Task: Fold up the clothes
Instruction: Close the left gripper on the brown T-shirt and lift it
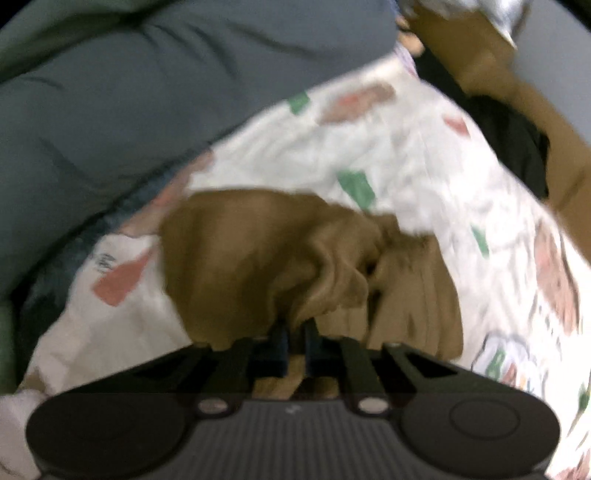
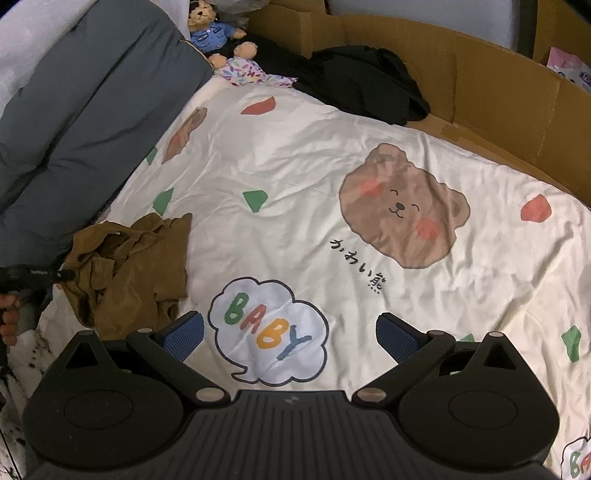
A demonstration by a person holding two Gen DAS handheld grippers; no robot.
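One brown garment (image 2: 129, 266) lying crumpled at printed sheet's (image 2: 332, 147) left edge. We are pinching its bunched cloth in left gripper (image 1: 295, 328), jaws clenched; right gripper (image 2: 290, 334) hovering spread, empty. Judging spreading step: next needs second grip, flattening.

Right gripper (image 2: 290, 334) hovers over white bear-print sheet (image 2: 314, 177), jaws wide apart above "BABY" bubble (image 2: 267, 330). Crumpled brown garment (image 2: 129, 266) lies near sheet's left edge (left gripper (image 2: 55, 275) touching it). Teddy bear (image 2: 216, 31), black clothes (image 2: 362, 79) at far end.
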